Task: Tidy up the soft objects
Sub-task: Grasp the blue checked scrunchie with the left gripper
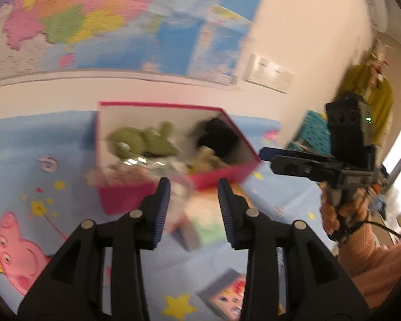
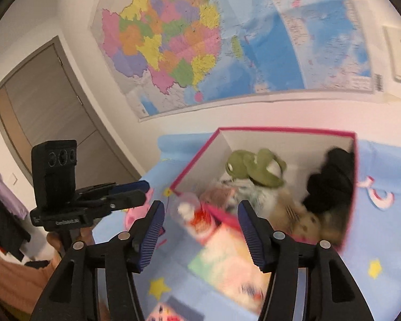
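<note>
A pink box (image 1: 160, 104) (image 2: 280, 129) with a white inside stands on the blue cloth, near the wall. In it lie a green plush frog (image 1: 147, 140) (image 2: 256, 168), a black soft thing (image 1: 219, 136) (image 2: 328, 184) and a beige plush (image 2: 294, 214). My left gripper (image 1: 193, 187) is open just before the box's near wall, nothing between its fingers. My right gripper (image 2: 200, 208) is open too and empty, in front of the box's near corner. In the left wrist view the right gripper (image 1: 267, 157) is to the right of the box, held by a hand.
A clear cup with red and white in it (image 2: 192, 211) lies against the box's corner. Blurred picture books (image 1: 200, 224) (image 2: 227, 262) lie on the cartoon-print cloth below the grippers. A map hangs on the wall, a door (image 2: 48, 107) at left, a blue crate (image 1: 315, 131) at right.
</note>
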